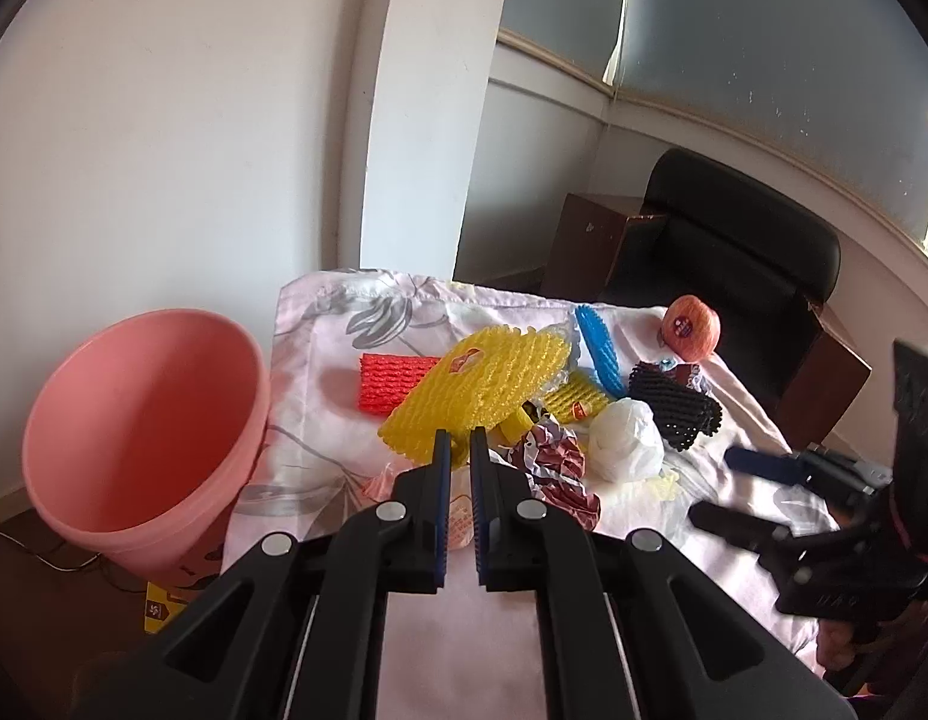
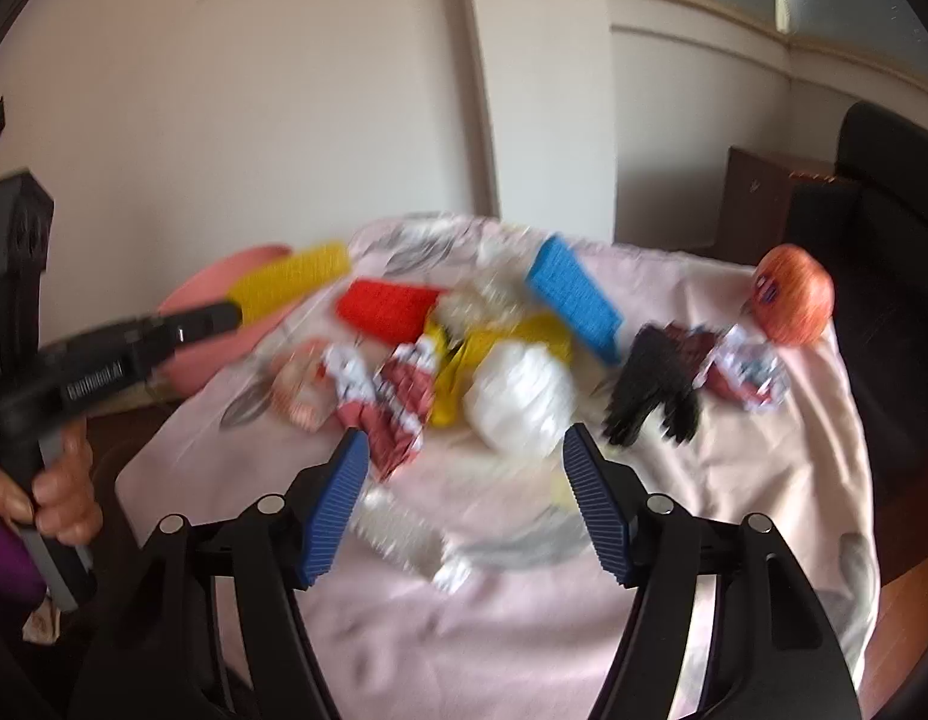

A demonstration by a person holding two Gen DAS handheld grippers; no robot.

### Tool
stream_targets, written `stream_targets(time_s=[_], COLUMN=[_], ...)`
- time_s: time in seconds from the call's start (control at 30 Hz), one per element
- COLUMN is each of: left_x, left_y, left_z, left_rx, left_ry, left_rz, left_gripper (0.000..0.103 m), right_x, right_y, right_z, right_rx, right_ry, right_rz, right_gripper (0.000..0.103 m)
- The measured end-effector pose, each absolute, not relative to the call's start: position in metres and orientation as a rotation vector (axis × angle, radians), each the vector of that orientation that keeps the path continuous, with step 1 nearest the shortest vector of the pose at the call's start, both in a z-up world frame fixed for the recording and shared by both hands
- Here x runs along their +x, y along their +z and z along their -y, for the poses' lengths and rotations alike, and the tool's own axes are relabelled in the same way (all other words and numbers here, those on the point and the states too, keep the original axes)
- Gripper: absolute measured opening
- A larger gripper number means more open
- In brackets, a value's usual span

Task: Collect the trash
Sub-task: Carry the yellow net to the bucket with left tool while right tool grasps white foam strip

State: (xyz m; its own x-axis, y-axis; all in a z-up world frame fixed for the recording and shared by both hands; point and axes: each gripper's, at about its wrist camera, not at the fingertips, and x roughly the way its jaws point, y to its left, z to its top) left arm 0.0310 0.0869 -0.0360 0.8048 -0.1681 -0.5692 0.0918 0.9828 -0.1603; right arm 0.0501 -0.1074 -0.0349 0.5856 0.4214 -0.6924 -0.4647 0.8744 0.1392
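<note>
left gripper point(image 1: 458, 444) nearly closed, pads pinching the near edge of a yellow foam net point(image 1: 482, 384), lifted off the pink floral cloth point(image 1: 320, 360). from the right wrist view, same net point(image 2: 293, 285) hanging out past the cloth's left edge, over the pink bucket point(image 2: 224, 276). pink bucket point(image 1: 140, 444) standing beside the table on the left, mouth open. right gripper point(image 2: 464, 480) wide open, holding nothing, hovering above the cloth point(image 2: 494, 630) near a white crumpled bag point(image 2: 518, 402). still on the cloth: red foam net point(image 1: 392, 387), blue foam net point(image 1: 599, 348), black foam net point(image 1: 674, 408), red-and-white wrapper point(image 1: 554, 468), white bag point(image 1: 623, 438). apple point(image 1: 692, 327) at the far right corner. right wrist view blurred.
</note>
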Motion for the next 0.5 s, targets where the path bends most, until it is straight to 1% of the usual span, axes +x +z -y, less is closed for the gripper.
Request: stream_targets(time_s=[0.27,0.33,0.4,0.47,0.5], left_x=[0.006,0.001,-0.003,-0.006,-0.007], left_y=[-0.034,-0.033,-0.033,-0.031,-0.031], left_z=[-0.094,-0.096,-0.097,-0.099,-0.1], left_rx=[-0.142,-0.144,-0.143,-0.149,-0.15], left_ry=[-0.133,-0.13,-0.126,-0.122,-0.119], left_rz=[-0.613,-0.612,-0.609,-0.607,-0.606], left_gripper=[0.005,0.005,0.005,0.005,0.005], right_x=[0.047,0.05,0.054,0.056,0.055], right_y=[-0.067,-0.072,-0.077,-0.08,-0.081], right_z=[0.091,0.089,0.091,0.095,0.096], right_rx=[-0.104,-0.122,-0.123,-0.1,-0.096], right_ry=[0.598,0.591,0.581,0.587,0.588], right_rz=[-0.931,-0.948,-0.972,-0.997,-0.995], right_gripper=[0.067,0.058,0.042,0.034,0.031])
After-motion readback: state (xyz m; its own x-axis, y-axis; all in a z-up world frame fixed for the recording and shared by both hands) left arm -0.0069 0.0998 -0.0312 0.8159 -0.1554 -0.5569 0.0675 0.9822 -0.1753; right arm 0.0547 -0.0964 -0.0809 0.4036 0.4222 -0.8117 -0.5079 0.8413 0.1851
